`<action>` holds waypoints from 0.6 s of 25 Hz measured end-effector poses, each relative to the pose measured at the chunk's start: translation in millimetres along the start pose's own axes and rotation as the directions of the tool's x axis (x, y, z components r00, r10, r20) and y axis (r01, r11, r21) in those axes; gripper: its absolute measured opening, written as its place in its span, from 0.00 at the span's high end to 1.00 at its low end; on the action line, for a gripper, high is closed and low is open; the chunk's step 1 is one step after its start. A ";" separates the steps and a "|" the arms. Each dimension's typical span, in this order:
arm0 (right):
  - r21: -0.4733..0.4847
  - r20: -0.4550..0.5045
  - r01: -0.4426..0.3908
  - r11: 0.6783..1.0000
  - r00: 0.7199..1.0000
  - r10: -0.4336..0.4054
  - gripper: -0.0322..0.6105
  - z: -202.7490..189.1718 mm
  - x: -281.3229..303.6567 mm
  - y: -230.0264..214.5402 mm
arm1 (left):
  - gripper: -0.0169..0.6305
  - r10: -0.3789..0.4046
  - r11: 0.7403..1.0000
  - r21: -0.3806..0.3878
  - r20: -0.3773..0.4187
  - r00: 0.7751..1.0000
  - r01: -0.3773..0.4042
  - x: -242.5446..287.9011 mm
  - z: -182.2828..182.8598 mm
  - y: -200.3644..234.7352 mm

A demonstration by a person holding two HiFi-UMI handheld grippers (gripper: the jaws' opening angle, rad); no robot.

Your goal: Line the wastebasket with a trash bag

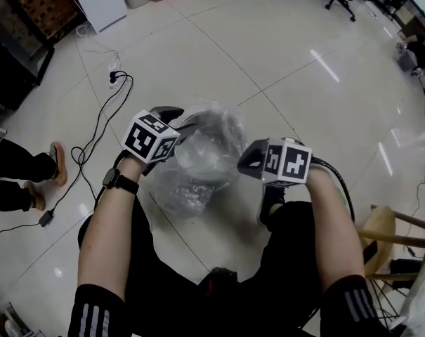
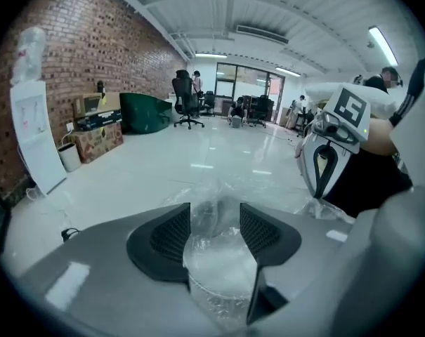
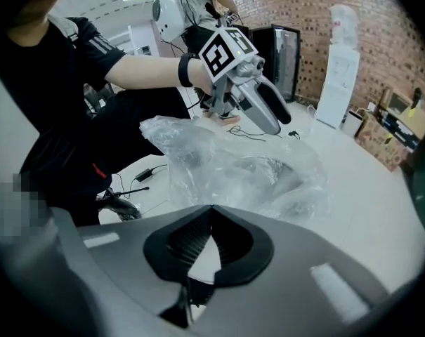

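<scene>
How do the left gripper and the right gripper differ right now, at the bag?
The left gripper has its jaws apart, while the right gripper has its jaws together. Clear bag film sits between the left gripper's jaws, while the right gripper's shut jaws show nothing plainly caught and the bag lies beyond them. Shared: both point down at the bag from opposite sides.
</scene>
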State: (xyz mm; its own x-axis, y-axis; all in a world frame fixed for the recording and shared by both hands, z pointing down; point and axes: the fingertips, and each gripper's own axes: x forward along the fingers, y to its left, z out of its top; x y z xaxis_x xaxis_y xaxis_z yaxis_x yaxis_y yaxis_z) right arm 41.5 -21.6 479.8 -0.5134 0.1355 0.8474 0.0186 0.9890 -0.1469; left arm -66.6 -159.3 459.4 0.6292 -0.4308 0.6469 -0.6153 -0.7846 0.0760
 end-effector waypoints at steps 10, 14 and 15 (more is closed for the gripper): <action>0.040 -0.067 -0.073 0.997 0.995 0.075 0.94 -28.8 14.0 -4.0 | 0.64 0.070 0.996 -0.058 -0.069 0.995 -0.074 -0.7 -29.7 33.0; 0.053 -0.073 -0.068 0.996 0.995 0.072 0.94 -28.7 12.6 -7.5 | 0.64 0.095 0.993 -0.065 -0.081 0.992 -0.101 -10.8 -34.2 50.8; 0.055 -0.081 -0.068 0.996 0.994 0.072 0.94 -30.5 12.3 -8.0 | 0.64 0.109 0.990 -0.077 -0.075 0.991 -0.115 -15.2 -34.4 59.6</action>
State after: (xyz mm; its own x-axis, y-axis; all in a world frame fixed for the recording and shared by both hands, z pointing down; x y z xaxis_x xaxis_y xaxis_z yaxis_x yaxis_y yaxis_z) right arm 61.2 -26.0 507.0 -0.4391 0.2108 0.8733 0.0063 0.9728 -0.2317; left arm -129.2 -184.2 480.2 0.5208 -0.4794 0.7063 -0.7184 -0.6931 0.0593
